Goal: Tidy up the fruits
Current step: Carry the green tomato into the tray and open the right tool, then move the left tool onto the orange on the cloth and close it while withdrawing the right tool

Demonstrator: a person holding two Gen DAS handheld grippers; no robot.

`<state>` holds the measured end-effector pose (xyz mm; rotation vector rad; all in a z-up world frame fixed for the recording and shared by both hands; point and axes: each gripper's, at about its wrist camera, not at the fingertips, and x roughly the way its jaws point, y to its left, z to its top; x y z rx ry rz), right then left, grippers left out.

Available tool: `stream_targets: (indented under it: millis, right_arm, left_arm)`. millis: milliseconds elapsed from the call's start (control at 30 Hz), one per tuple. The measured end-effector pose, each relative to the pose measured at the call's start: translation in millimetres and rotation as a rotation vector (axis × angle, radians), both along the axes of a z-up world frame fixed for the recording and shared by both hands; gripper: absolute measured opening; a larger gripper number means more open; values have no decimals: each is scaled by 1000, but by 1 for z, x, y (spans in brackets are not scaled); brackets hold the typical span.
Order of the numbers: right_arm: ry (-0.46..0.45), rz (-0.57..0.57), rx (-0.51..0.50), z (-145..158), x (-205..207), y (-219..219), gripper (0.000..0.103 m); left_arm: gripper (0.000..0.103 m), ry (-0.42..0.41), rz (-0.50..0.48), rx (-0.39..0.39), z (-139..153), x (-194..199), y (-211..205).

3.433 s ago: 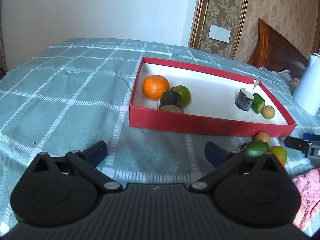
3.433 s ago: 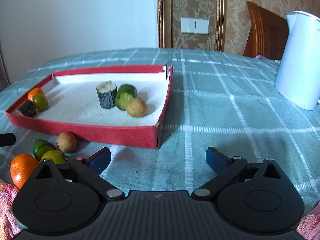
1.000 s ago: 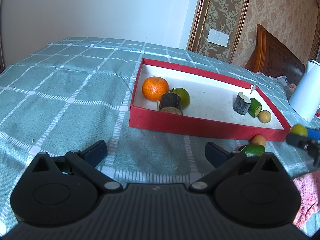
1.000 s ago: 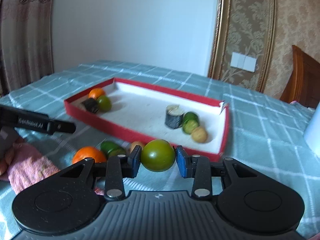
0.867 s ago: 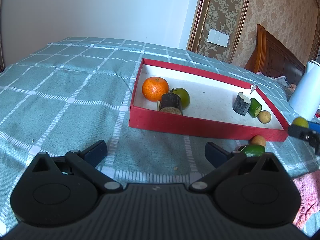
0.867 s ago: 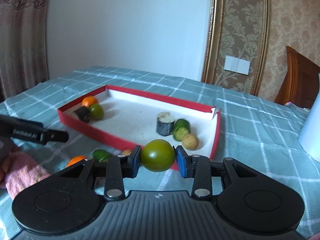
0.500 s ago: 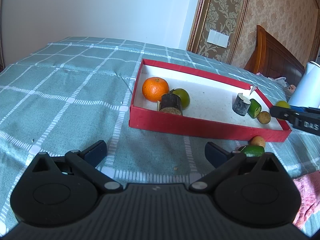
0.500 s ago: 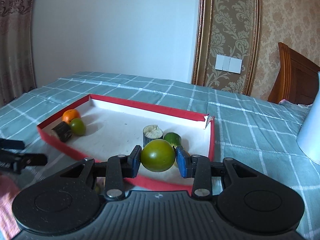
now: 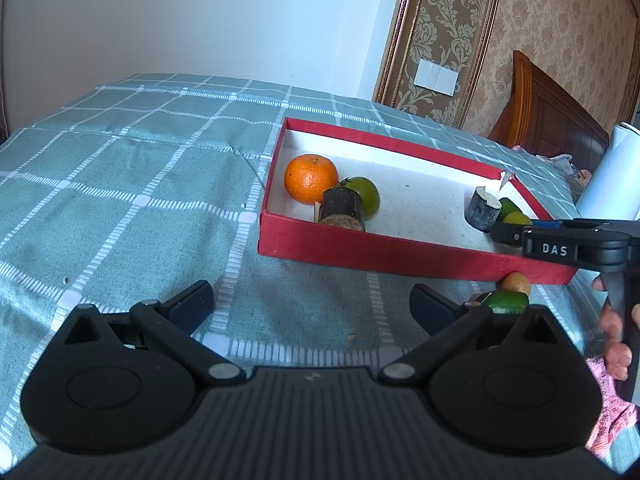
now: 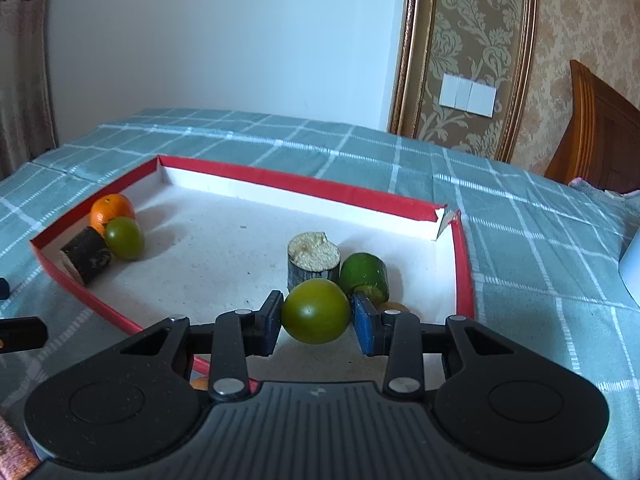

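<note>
My right gripper (image 10: pixel 316 314) is shut on a green tomato (image 10: pixel 315 311) and holds it over the near right part of the red tray (image 10: pixel 288 180), just in front of a dark sugarcane stub (image 10: pixel 313 259) and a green fruit piece (image 10: pixel 365 271). In the left wrist view the right gripper (image 9: pixel 516 229) reaches over the tray (image 9: pixel 360 246) from the right. An orange (image 9: pixel 311 178), a green tomato (image 9: pixel 365 197) and a second cane stub (image 9: pixel 342 210) lie in the tray's left end. My left gripper (image 9: pixel 312 308) is open and empty above the cloth.
Outside the tray's front wall lie a small tan fruit (image 9: pixel 516 281) and a green fruit (image 9: pixel 505 302). A pink cloth (image 9: pixel 612 420) lies at the right. A white kettle (image 9: pixel 612 176) stands at the far right. A wooden chair (image 10: pixel 600 128) is behind the table.
My right gripper has carried the green tomato forward and down, from above the tray's front wall to over its floor. The left gripper has stayed still and open.
</note>
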<state>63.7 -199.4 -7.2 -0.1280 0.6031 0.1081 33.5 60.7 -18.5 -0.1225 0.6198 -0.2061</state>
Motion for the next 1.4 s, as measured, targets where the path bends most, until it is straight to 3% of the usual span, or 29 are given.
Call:
stream_targets:
  millis: [500, 533, 633, 667, 1000, 1300, 1400]
  right_arm:
    - [21, -2, 36, -4, 7, -5, 38]
    - [20, -1, 42, -4, 7, -6, 39]
    - [19, 19, 49, -2, 2, -7, 65]
    - [-1, 20, 37, -1, -2, -6, 69]
    - [-165, -29, -28, 14, -55, -13, 84]
    - [-120, -99, 72, 7, -74, -44, 88]
    - [-79, -130, 77, 2, -71, -48, 89]
  left_arm:
    - [103, 0, 0, 1, 0, 0, 0]
    - [103, 0, 0, 1, 0, 0, 0]
    - [103, 0, 0, 0, 1, 0, 0]
    - [103, 0, 0, 1, 0, 0, 0]
    - [103, -7, -2, -43, 1, -2, 5]
    - [103, -16, -54, -99, 5, -27, 0]
    - [103, -48, -75, -70, 11, -38, -11]
